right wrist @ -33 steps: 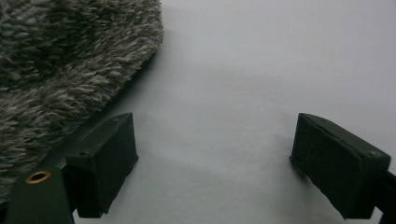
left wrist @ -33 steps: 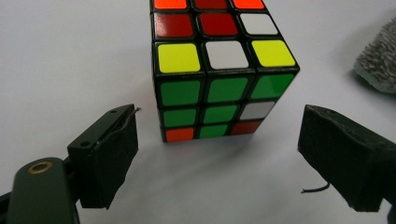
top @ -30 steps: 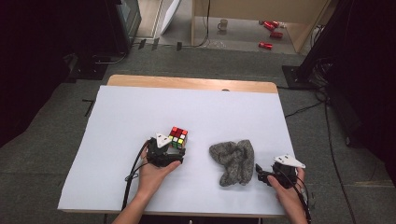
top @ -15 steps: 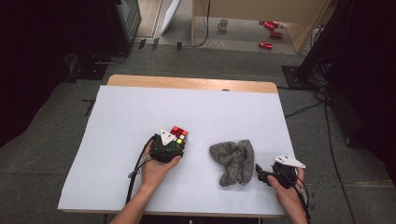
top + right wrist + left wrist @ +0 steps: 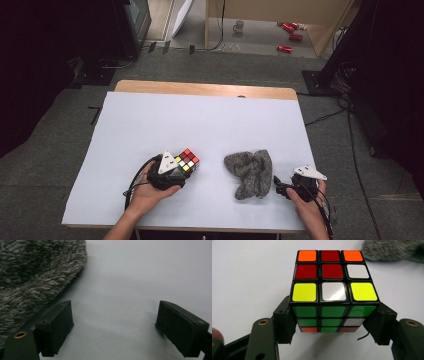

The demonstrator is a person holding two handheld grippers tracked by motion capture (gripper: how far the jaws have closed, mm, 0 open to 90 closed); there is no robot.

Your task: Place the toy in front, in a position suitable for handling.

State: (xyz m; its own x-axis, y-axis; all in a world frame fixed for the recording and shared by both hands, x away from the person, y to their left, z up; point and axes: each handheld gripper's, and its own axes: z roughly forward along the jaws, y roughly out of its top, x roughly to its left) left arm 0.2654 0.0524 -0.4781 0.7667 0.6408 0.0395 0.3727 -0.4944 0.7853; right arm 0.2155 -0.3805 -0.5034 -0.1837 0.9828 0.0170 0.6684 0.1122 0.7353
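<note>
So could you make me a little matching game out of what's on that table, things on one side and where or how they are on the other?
Things:
1. puzzle cube
2. grey fuzzy cloth
3. right claw
4. mug

States:
a. open over bare tabletop
b. on the floor beyond the table
c. gripped between two jaws
d. lying loose between the two hands

Pairs: 1-c, 2-d, 3-a, 4-b

cube [image 5: 334,290]: scrambled, clamped in left claw [image 5: 332,322] | grey fuzzy cloth [image 5: 250,171]: crumpled, right
</note>
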